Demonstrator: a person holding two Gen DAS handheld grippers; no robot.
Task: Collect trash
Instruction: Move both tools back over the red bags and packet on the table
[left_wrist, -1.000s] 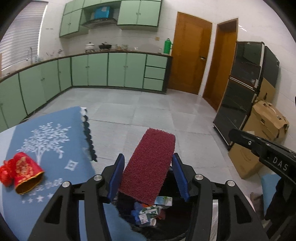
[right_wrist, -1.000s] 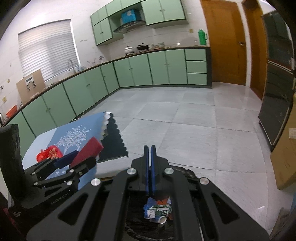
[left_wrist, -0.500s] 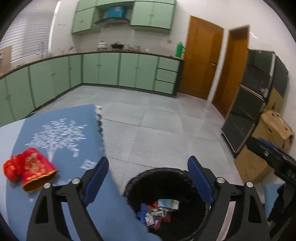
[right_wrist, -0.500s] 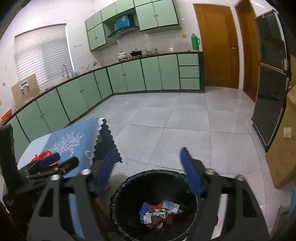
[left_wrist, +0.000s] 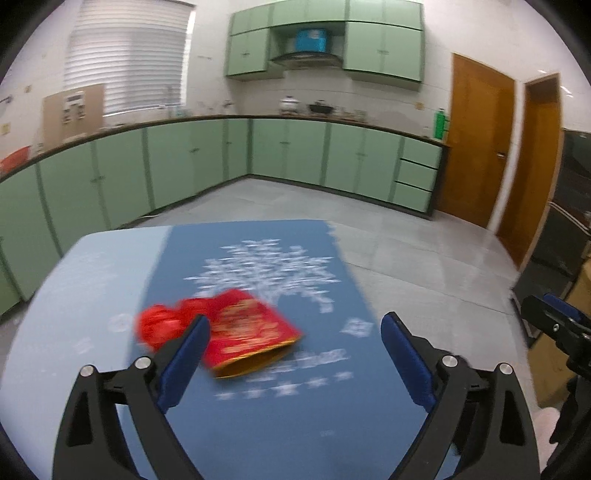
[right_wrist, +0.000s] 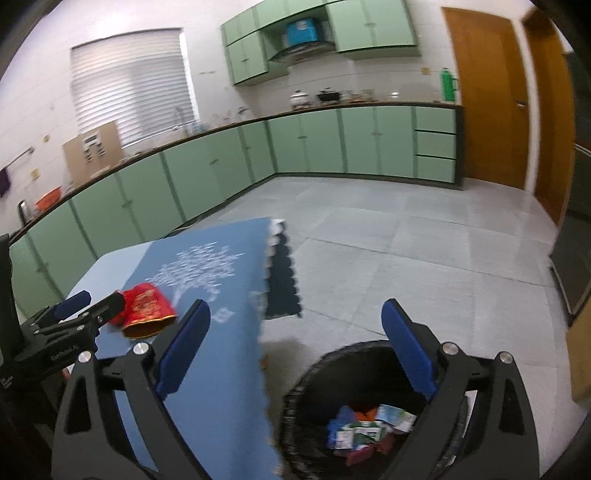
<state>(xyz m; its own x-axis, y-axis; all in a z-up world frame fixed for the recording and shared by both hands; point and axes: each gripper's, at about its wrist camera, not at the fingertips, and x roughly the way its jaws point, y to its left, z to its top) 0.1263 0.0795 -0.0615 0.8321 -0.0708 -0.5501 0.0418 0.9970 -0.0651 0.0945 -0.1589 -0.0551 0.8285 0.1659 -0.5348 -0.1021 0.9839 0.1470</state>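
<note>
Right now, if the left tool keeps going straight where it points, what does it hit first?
Probably the red pouch lying on the blue tablecloth. It sits just ahead, toward the left finger of the open left tool. Depth is unclear; it may meet the cloth first.

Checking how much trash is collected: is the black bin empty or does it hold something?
Not empty. The right wrist view looks into the black bin; crumpled cartons and wrappers lie at its bottom.

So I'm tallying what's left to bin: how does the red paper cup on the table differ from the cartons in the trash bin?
The red paper cup lies on its side on the blue tablecloth, alone; the cartons sit piled in the black trash bin. The cup is red with gold trim; the cartons are mostly white, green and blue. Neither is held by a gripper.
</note>
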